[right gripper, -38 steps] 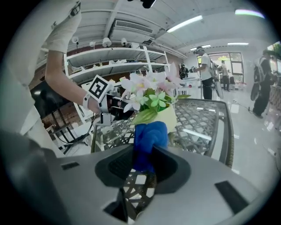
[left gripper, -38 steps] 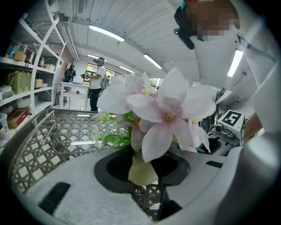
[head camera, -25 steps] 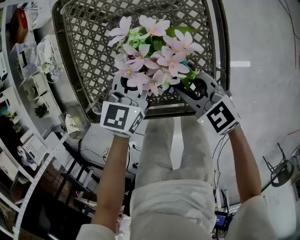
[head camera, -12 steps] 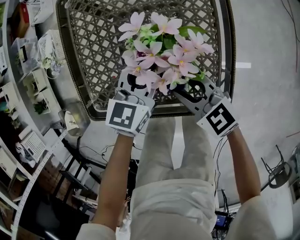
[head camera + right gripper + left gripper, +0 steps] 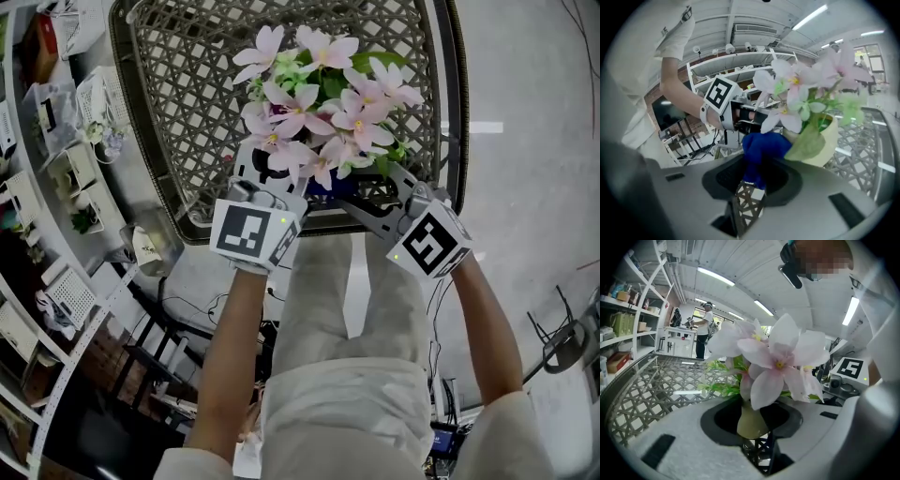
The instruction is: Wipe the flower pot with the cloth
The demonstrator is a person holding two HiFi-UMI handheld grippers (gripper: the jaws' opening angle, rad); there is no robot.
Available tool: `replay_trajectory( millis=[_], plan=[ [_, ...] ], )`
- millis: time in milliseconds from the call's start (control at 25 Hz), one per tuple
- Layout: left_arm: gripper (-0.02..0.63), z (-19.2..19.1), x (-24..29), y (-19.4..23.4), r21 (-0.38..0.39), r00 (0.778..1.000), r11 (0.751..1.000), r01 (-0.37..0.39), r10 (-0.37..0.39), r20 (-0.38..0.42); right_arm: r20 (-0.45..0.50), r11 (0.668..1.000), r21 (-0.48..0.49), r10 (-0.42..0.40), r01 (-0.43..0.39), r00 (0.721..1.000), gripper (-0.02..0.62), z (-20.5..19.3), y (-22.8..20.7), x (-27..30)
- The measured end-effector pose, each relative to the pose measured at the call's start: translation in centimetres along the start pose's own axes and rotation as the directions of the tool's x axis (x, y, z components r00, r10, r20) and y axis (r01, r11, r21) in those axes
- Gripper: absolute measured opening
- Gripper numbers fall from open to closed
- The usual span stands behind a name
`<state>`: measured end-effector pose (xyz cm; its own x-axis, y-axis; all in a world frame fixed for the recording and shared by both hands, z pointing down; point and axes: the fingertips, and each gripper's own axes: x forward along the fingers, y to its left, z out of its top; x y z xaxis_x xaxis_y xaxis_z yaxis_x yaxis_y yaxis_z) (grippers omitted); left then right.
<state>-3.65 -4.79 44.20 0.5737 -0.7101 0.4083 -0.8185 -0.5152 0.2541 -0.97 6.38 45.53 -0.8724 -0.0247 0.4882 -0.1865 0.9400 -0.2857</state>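
A cream flower pot (image 5: 751, 420) with pink flowers (image 5: 319, 103) stands near the front edge of the wicker table (image 5: 178, 84). My left gripper (image 5: 265, 169) is shut on the pot from the left, and the pot's body (image 5: 824, 140) fills the gap between the jaws in the left gripper view. My right gripper (image 5: 354, 194) comes in from the right, shut on a bunched blue cloth (image 5: 761, 152). The cloth (image 5: 330, 184) lies against the pot's lower side under the blooms. The flowers hide most of the pot in the head view.
The table's dark metal rim (image 5: 448, 112) runs along the right and front. White shelves with small items (image 5: 56, 141) stand at the left. Cables (image 5: 178, 300) lie on the floor below. A person (image 5: 702, 329) stands far back in the room.
My right gripper has swung left along the pot's front with the blue cloth, which now shows under the flowers. The left gripper and the pot have stayed put.
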Motion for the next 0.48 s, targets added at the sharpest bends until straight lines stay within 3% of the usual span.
replay_trajectory(
  millis=[480],
  plan=[
    [0.129,-0.2,0.0,0.1,0.011,1.000,1.000,-0.001,0.001,-0.020,0.026,0.977,0.112,-0.185,0.181,0.982,0.121,-2.0,-3.9,-7.6]
  ],
)
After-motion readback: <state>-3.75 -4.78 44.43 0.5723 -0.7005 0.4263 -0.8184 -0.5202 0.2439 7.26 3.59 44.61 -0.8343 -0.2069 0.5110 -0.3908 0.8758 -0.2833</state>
